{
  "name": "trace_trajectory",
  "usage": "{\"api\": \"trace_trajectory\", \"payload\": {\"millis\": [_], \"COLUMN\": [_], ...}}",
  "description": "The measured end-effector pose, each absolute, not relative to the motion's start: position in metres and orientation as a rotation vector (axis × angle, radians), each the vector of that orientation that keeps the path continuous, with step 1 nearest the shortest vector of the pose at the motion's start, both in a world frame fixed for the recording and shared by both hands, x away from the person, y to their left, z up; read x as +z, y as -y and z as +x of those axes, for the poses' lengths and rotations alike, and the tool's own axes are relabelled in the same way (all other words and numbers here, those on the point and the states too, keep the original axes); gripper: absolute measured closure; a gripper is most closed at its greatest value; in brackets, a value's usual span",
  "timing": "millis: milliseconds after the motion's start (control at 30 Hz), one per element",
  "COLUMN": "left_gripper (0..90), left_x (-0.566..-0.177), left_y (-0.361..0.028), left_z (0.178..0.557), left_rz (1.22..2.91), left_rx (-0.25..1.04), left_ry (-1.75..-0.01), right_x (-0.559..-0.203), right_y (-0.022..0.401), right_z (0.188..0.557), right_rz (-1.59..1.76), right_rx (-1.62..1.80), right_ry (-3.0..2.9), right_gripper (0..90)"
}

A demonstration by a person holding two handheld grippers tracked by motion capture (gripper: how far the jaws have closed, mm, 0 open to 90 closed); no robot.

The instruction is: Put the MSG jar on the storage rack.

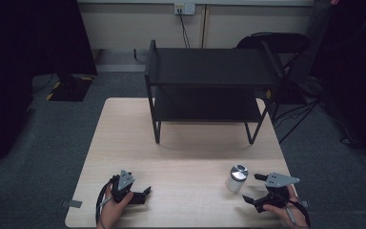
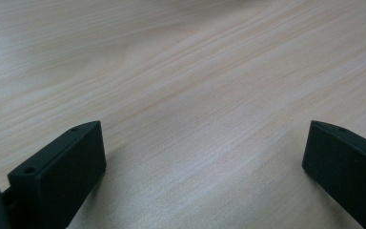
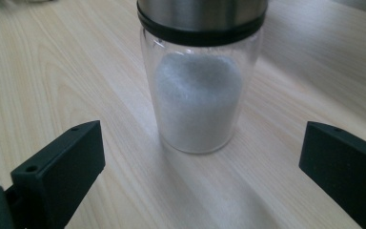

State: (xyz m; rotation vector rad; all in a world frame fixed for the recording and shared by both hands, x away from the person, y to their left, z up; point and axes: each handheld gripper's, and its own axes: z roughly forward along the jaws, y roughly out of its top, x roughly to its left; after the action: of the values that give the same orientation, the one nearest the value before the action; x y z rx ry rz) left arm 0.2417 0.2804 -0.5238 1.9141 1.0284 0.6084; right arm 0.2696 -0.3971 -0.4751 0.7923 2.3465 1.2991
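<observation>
A glass shaker (image 1: 237, 178) with a steel lid and white grains inside stands upright on the table's front right. My right gripper (image 1: 252, 187) is open just right of it, jaws pointing at it. In the right gripper view the shaker (image 3: 198, 90) stands a short way ahead of the right gripper (image 3: 200, 167), centred on the gap and apart from both jaws. My left gripper (image 1: 147, 192) rests at the front left, open over bare wood, with nothing at the left gripper (image 2: 202, 162) between its jaws.
A black two-tier metal shelf (image 1: 209, 86) stands at the far middle of the light wooden table (image 1: 181, 152). A black folding chair (image 1: 276, 47) and a stand's legs are behind the table on the right. Grey carpet surrounds the table.
</observation>
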Motion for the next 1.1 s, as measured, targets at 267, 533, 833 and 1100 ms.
{"api": "trace_trajectory", "payload": {"millis": [267,533,833,1100], "left_gripper": [0.0,0.0,0.0,0.0], "left_x": [-0.524,-0.524,-0.524,-0.524], "left_y": [-0.28,-0.28,-0.28,-0.28], "left_z": [0.242,0.242,0.242,0.242], "left_rz": [1.914,1.913,1.914,1.914], "left_rx": [0.608,0.608,0.608,0.608], "left_ry": [-1.028,-1.028,-1.028,-1.029], "right_x": [-0.471,-0.473,-0.475,-0.484], "right_y": [0.384,0.369,0.362,0.36], "right_z": [0.28,0.295,0.305,0.306], "right_rz": [0.765,0.729,0.699,0.687], "right_rx": [1.27,1.264,1.252,1.263], "right_ry": [-2.368,-2.393,-2.42,-2.413], "right_gripper": [0.7,5.3,14.7,23.7]}}
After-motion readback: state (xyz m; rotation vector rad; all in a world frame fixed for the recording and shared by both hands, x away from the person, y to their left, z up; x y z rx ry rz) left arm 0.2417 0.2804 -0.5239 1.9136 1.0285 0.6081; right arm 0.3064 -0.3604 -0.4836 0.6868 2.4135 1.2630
